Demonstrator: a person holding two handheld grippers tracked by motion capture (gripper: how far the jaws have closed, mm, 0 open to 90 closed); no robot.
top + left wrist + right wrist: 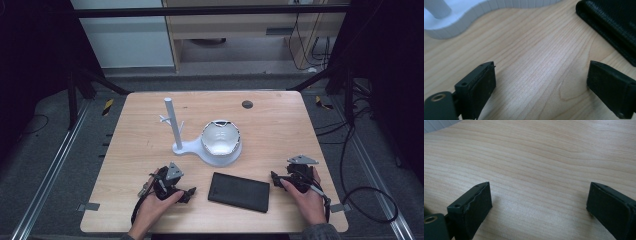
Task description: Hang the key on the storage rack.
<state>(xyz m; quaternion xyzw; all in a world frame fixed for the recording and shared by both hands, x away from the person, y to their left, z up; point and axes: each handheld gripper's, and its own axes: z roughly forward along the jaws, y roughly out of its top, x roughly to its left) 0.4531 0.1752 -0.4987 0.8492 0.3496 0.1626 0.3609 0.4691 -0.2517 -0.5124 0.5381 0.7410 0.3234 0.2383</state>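
A white stand [186,146] with an upright post [172,121] and short pegs sits mid-table, and a white bowl-like piece [220,138] rests on its round base. A flat black case [239,191] lies near the front edge. My left gripper [186,194] rests on the wood left of the case, open, nothing between its jaws; its own view shows the stand's base [461,21] and the case's corner [614,27]. My right gripper [276,180] rests right of the case, open over bare wood [536,182].
The wooden table [280,125] has a small dark round hole [247,104] near its far edge. Black frame bars and cables surround the table on the floor. Bare wood lies to the left of the stand and across the right side.
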